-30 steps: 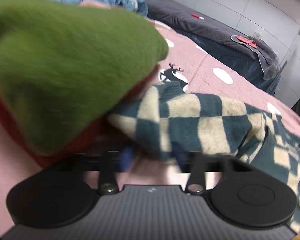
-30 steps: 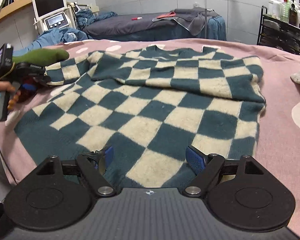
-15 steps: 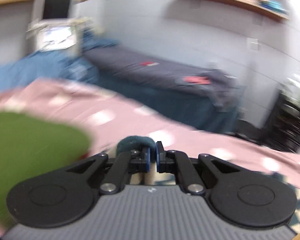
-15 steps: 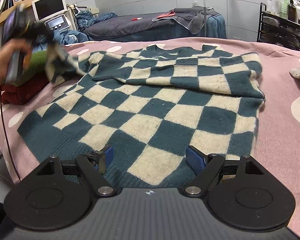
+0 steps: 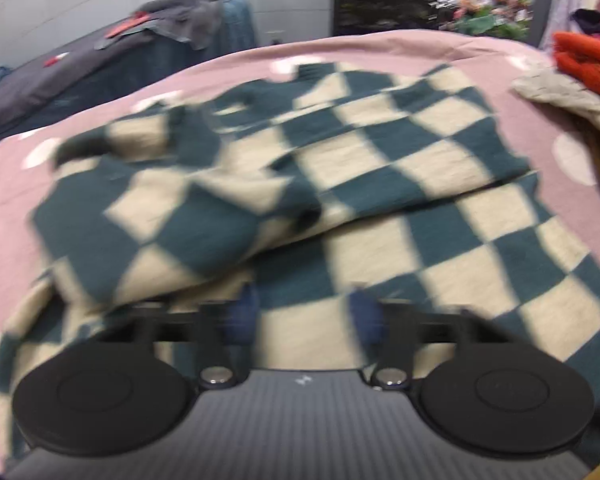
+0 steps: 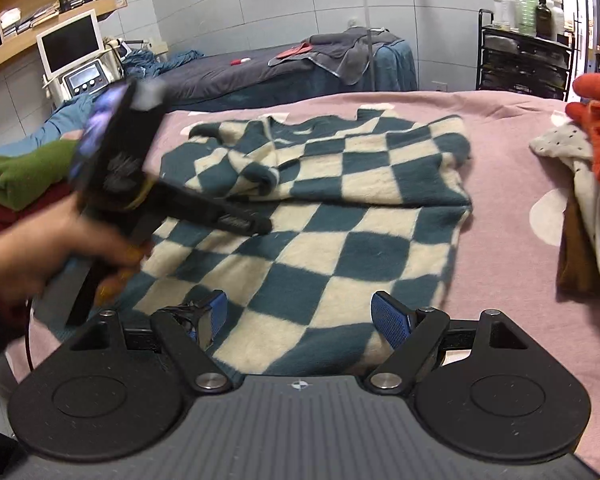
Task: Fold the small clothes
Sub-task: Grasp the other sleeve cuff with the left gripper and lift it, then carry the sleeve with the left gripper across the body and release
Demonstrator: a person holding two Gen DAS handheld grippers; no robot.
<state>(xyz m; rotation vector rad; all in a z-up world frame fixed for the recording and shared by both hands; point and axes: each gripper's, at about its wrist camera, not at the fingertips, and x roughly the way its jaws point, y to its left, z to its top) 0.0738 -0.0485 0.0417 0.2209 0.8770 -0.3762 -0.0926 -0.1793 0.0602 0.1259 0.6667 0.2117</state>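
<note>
the checked sweater point(image 6: 340, 216) lies flat on the pink bed cover point(image 6: 500, 184), with both sleeves folded across its top part. the left gripper point(image 5: 304, 316) hangs over the sweater with its jaws wide apart and nothing in them. the right gripper point(image 6: 300, 320) sits at the bottom hem, wide too and holding nothing. a green cloth point(image 6: 24, 172) lies off to the left

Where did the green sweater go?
In the right wrist view, the green sweater is at the far left, on top of a red garment on the pink bed, left of the checkered sweater.
</note>
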